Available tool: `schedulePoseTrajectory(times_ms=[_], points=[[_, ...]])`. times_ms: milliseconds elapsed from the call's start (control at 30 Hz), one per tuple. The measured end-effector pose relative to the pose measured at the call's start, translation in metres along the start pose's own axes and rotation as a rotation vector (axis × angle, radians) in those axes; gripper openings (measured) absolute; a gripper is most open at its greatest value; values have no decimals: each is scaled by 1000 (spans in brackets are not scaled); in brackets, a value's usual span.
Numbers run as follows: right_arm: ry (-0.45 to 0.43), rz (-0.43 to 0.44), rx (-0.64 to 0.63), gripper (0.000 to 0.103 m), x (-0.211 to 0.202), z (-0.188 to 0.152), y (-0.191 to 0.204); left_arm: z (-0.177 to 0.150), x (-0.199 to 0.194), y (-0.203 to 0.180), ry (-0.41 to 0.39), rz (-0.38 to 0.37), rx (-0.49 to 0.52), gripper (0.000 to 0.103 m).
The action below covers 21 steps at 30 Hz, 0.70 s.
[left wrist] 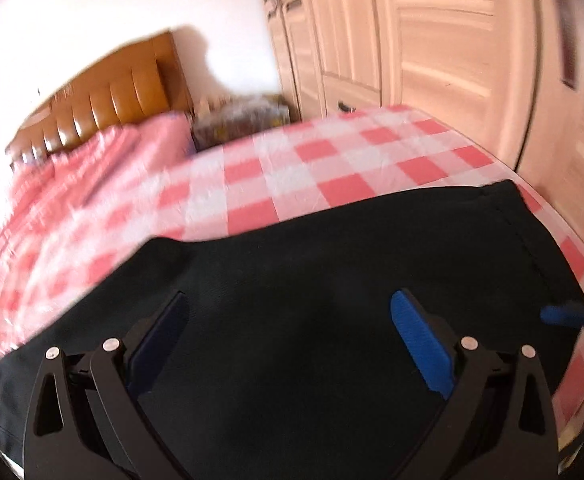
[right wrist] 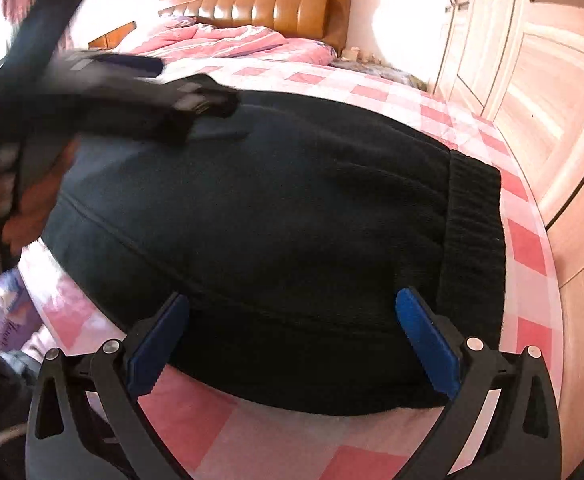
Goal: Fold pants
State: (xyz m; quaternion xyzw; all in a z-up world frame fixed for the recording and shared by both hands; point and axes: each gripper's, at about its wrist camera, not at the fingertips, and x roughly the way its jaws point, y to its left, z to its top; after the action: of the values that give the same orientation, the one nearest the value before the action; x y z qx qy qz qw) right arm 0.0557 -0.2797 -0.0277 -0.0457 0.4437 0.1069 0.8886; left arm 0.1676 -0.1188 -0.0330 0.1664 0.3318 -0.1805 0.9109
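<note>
Black pants (right wrist: 276,216): 1, folded | hand-held grippers: 2, left (left wrist: 288,316) and right (right wrist: 292,312) spread wide, empty

both grippers (left wrist: 288,320) (right wrist: 292,320) wide open

Tan headboard (right wrist: 276,8), pale wardrobe doors (left wrist: 431,40)

No text, label or number can be read anywhere.
</note>
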Motion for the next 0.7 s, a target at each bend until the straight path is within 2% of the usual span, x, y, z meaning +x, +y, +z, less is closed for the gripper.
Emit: schedulePoseTrajectory(times_ms=[133, 233, 333, 367, 467, 500, 633, 700], points=[[-34, 24, 123, 99, -8, 20, -12, -11, -12, 12, -16, 23, -18, 101], [-32, -39, 74, 99, 1, 42, 2, -20, -7, 36, 36, 34, -84, 101], [-49, -36, 13, 99, 10, 64, 25, -28, -1, 64, 70, 92, -162, 101], [-54, -42, 6, 99, 14, 70, 26, -30, -4, 72, 53, 134, -178, 101], [-38, -80, 6, 99, 29, 77, 35, -37, -31, 91, -93, 394, -182, 101], [-23, -85, 18, 99, 36, 77, 35, -38, -41, 98, -132, 425, -195, 101], [71, -101, 22, 99, 59, 59, 36, -23, -94, 138, -274, 401, -267, 101], [57, -80, 57, 99, 60, 55, 30, 5, -131, 154, -361, 416, -272, 101]])
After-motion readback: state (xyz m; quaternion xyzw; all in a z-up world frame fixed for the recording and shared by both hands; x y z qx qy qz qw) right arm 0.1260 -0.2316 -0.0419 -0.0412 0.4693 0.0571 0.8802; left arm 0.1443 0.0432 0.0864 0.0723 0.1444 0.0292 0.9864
